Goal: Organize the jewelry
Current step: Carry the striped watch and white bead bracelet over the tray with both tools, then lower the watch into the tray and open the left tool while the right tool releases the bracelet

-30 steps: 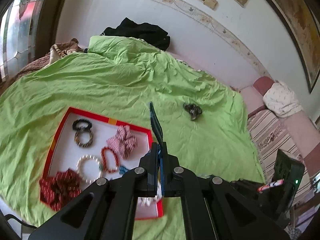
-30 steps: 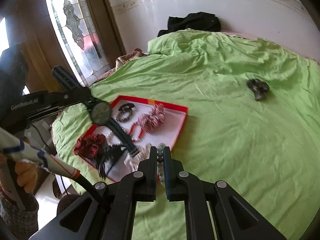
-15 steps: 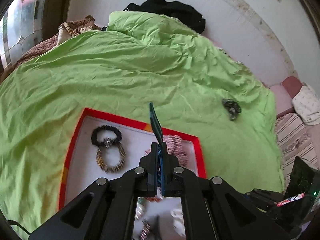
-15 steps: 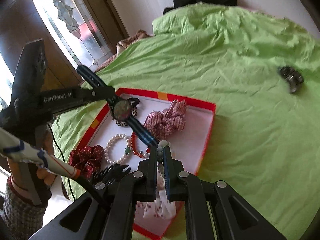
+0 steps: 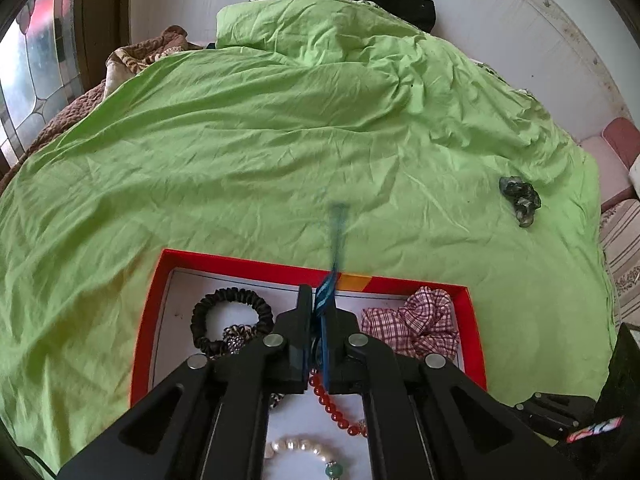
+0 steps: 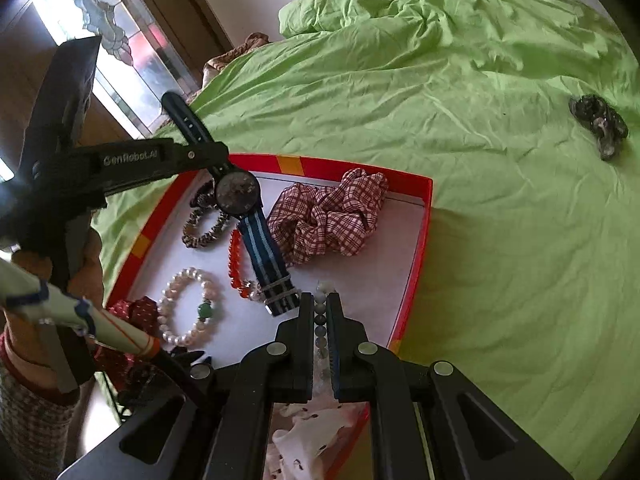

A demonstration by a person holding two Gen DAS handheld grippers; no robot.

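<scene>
green bedsheet (image 6: 460, 92) covers the bed, w/ a red-rimmed tray (image 6: 424, 216) lying on it near the window side. inside the tray: checked scrunchie (image 6: 332, 216), pearl bracelet (image 6: 184, 308), red bead bracelet (image 6: 234, 256), black scrunchie (image 5: 232, 312).

left gripper (image 5: 320, 312) is closed tight on a watch (image 6: 238, 192), holding it at the strap close to the dial. watch hangs over the tray; its striped strap end reaches down near the red beads, but i cannot tell if it touches the tray floor. right gripper (image 6: 319, 312) is closed too, pinching a string of pale beads (image 6: 320, 320). it sits low over the near part of the tray, just beside the strap end.

risks, as i judge:
- both grippers are close together over the same spot, so strap & pale beads may tangle, or the fingers may bump each other.
- if the watch is let go now, it could land on the red beads or pearls and push them into a heap.
- pale beads are thin and slippery, they can slip out early and fall on the tray rim or off onto the sheet.
- one dark scrunchie (image 6: 598, 124) lies well apart on the sheet, not yet collected.
</scene>
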